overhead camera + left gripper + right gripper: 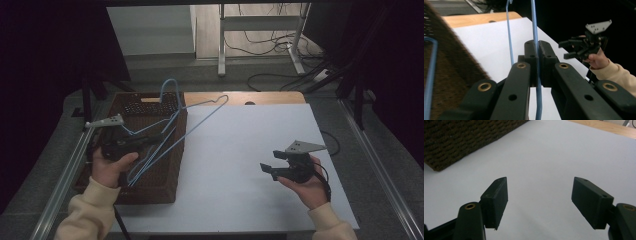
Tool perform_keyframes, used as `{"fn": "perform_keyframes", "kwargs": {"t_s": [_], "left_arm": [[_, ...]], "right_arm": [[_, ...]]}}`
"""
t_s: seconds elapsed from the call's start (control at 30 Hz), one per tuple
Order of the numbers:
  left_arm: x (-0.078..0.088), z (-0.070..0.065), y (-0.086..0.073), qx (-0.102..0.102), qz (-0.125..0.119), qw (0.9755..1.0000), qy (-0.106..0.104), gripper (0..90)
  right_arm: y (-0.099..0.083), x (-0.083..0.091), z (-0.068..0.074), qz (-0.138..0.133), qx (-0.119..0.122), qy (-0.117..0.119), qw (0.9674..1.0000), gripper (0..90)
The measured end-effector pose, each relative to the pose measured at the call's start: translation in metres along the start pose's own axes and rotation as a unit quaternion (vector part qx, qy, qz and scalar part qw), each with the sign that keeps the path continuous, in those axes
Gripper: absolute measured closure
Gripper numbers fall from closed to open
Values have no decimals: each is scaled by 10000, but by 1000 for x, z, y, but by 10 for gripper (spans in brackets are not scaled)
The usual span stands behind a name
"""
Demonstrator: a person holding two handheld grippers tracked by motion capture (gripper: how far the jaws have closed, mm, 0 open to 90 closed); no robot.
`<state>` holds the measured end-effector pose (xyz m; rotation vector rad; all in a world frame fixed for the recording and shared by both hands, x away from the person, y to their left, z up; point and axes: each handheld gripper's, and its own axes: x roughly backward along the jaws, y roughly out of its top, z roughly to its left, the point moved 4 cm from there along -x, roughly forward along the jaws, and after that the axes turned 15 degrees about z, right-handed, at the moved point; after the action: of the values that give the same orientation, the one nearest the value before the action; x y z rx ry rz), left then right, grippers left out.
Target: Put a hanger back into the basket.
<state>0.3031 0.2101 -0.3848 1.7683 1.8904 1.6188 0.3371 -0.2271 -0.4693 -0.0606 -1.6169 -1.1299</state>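
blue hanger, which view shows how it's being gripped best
The left gripper view: the left gripper has its jaws shut on the blue hanger, with the wire running straight between the pads. The high view shows the whole hanger over the woven basket, but the grip is small there. The right gripper view shows the basket's side.

1. From my high view the room is dim and its left and right sides fall to near black, while the white table (240, 155) top is evenly lit, without glare
2. My left gripper view is soft up close: the woven basket (451, 75) edge smears into blur
3. In my right gripper view, faint soft shadows lie under the sharp jaws and the far corner turns hazy
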Motion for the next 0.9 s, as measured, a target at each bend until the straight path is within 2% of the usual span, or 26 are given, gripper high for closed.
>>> {"fn": "perform_keyframes", "kwargs": {"t_s": [0.33,0.47,0.77,0.9], "left_arm": [[36,38,-19,300,-237,9987,330,863],[47,54,-30,461,-310,9978,371,863],[62,76,-44,673,-366,9958,507,863],[60,86,-50,800,-272,9946,602,863]], "right_arm": [[-3,-5,-1,149,27,-61,9999,294],[-5,-7,-3,221,33,-85,9997,294],[-5,-9,-1,316,86,-136,9994,294],[-5,-10,-1,333,78,-132,9993,294]]}}
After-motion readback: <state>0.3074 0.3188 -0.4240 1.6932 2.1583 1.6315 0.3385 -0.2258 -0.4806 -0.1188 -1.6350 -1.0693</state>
